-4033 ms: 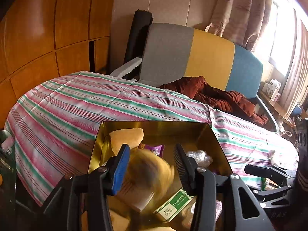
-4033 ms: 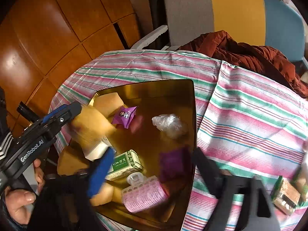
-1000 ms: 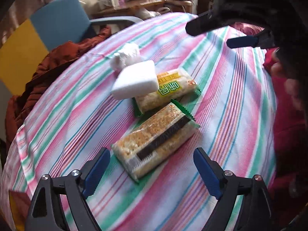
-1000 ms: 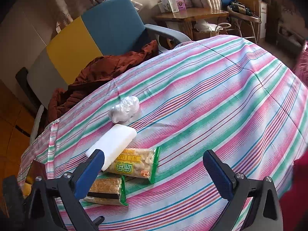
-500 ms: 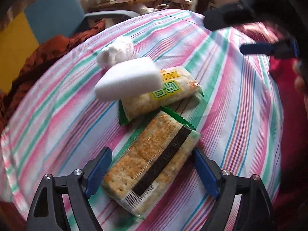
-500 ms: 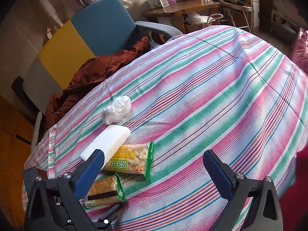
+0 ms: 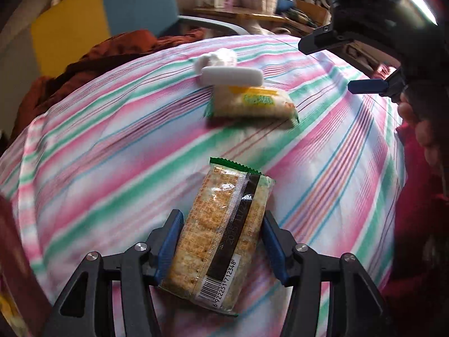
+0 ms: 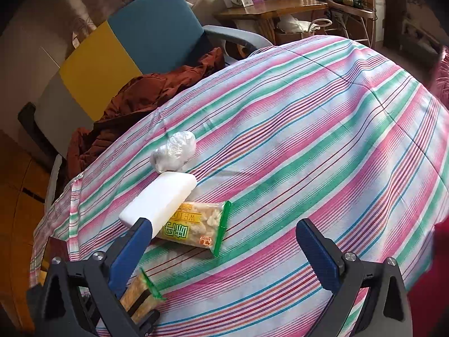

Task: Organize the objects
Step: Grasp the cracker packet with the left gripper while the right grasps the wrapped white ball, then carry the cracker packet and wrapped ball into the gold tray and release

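— Striped cloth covers the whole bench (image 8: 322, 140), pink and green and white. What does the left gripper (image 7: 221, 238) have now?

— It is clamped on the cracker packet (image 7: 224, 230). The two blue pads press the long sides of the packet, near its lower half, and the packet seems lifted a little from the cloth, though I cannot be sure of that. The barcode end points toward the camera.

— Why the long sides?

— I think because the packet is narrow that way, so the jaws can reach across it. Crackers break easily, so a soft squeeze is better.

— And the right gripper (image 8: 227, 241)?

— Its jaws stand wide apart and hold nothing. It hangs above the bench, looking at the other things: the yellow snack bag (image 8: 193, 224), the white block (image 8: 160, 199) that leans with one end on this bag, and the crumpled plastic ball (image 8: 174, 151) just beside the block. A brown jacket (image 8: 140, 92) lies on the chair (image 8: 151, 31) behind.

— What is different from half a second ago?

— Then the left jaws were open on both sides of the cracker packet, and the packet lay touching the snack bag. Now they are closed on it and it is well apart from the bag. Four seconds ago both grippers were over a golden tray with other things inside; this tray is not in view now.

— So the packet goes there?

— Probably, but this is only my guess.
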`<state>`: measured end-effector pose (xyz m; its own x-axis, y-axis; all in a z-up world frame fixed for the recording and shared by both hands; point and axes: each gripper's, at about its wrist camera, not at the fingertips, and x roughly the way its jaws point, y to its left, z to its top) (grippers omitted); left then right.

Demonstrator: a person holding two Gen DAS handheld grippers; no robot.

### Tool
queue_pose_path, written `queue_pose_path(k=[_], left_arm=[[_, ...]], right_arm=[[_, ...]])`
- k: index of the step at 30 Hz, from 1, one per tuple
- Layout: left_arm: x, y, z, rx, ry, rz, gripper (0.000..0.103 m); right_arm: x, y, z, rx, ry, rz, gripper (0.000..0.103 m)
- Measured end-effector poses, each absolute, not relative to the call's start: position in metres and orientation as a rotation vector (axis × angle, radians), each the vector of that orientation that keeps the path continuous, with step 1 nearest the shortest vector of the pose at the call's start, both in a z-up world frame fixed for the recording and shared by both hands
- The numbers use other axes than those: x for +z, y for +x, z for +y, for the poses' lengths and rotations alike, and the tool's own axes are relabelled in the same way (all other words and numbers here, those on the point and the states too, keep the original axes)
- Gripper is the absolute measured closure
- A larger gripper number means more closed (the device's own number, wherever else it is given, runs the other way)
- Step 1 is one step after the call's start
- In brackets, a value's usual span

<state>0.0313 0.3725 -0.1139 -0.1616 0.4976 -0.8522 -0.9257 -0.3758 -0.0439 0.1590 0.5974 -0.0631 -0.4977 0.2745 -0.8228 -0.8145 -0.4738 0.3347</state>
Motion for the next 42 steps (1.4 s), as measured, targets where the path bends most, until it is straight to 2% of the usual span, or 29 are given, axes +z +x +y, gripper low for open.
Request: queue_pose_path(k=[10,17,26,27,28,29,30,34,42], left_arm=[[-0.116,0.035,0.360,1.772,-0.974,0.559,0.048],[-0.116,0.035,0.351,1.790,-0.962,0.542,0.048],[-0.118,0.036,0.342,1.799,-0.911,0.530,0.048],[-0.118,0.036,0.341,1.801,-0.906,0.526,0.048],[-0.118,0.036,0.340,1.802,-0.906,0.519,0.048],[-0.118,0.035,0.340,1.801,-0.907,0.513,0.048],[-0.118,0.034,0.340,1.801,-0.907,0.506,0.048],[-0.119,0.034,0.343,1.810,-0.908,0.502,0.048],[-0.115,0.036,0.345,1.849,-0.927,0.534,0.053]], right_arm=[[-0.067,0.141,0.594,2.059,-0.981,1.059,0.000],[-0.056,0.094,0.626,2.136,-0.988,1.023,0.000],[-0.093,0.028,0.671,2.087,-1.074,1.010,0.001],[-0.098,0.024,0.674,2.079,-1.089,1.000,0.007],[-0.102,0.019,0.676,2.078,-1.111,0.997,0.025],[-0.107,0.014,0.678,2.075,-1.141,0.995,0.036],[-0.110,0.012,0.679,2.080,-1.147,0.998,0.042],[-0.103,0.010,0.673,2.122,-1.164,0.966,0.050],[-0.046,0.053,0.635,2.286,-0.992,1.008,0.050]])
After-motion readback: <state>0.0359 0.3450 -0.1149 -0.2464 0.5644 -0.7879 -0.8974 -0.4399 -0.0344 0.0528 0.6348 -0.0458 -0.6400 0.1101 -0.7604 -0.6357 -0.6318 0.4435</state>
